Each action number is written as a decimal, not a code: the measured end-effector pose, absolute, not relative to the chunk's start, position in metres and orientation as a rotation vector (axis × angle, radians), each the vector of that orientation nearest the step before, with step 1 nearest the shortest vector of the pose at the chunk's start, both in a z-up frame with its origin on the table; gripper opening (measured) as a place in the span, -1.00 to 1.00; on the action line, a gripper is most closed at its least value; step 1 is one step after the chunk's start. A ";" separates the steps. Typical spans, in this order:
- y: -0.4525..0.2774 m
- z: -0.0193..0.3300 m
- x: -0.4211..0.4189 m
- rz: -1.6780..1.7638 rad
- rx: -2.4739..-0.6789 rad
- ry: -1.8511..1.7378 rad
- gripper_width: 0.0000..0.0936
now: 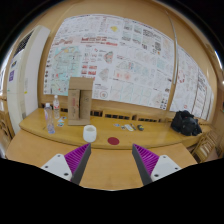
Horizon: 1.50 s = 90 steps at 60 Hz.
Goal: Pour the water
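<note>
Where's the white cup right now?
In the gripper view, the white cup stands on the wooden table, beyond the open gripper, between the cardboard box and a small red object.

Ahead of my fingers [112, 160]: cup [90, 133] sitting on table [150, 133]; box [79, 101] standing behind-left; bag [185, 123] lying far right.

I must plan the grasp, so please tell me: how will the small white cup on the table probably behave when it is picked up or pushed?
The white cup looks small and thin-walled, so it is probably light and may slide when pushed. It stands upright, taller than wide, so a high sideways push could tip it. Whether it holds water cannot be seen. The tool is open, with the cup beyond its fingers.
</note>
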State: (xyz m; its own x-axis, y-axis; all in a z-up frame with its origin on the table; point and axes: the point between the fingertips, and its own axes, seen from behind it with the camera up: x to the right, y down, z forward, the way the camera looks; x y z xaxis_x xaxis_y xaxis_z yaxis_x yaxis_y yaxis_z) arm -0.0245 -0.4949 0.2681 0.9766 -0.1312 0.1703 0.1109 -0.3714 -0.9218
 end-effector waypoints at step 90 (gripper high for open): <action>-0.077 0.099 -0.435 0.005 -1.793 -0.150 -0.42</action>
State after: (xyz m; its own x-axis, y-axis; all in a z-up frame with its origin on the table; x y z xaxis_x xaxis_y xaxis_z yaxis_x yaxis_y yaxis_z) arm -0.4346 -0.0773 0.0986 0.9915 0.1043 0.0776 0.0990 -0.2183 -0.9709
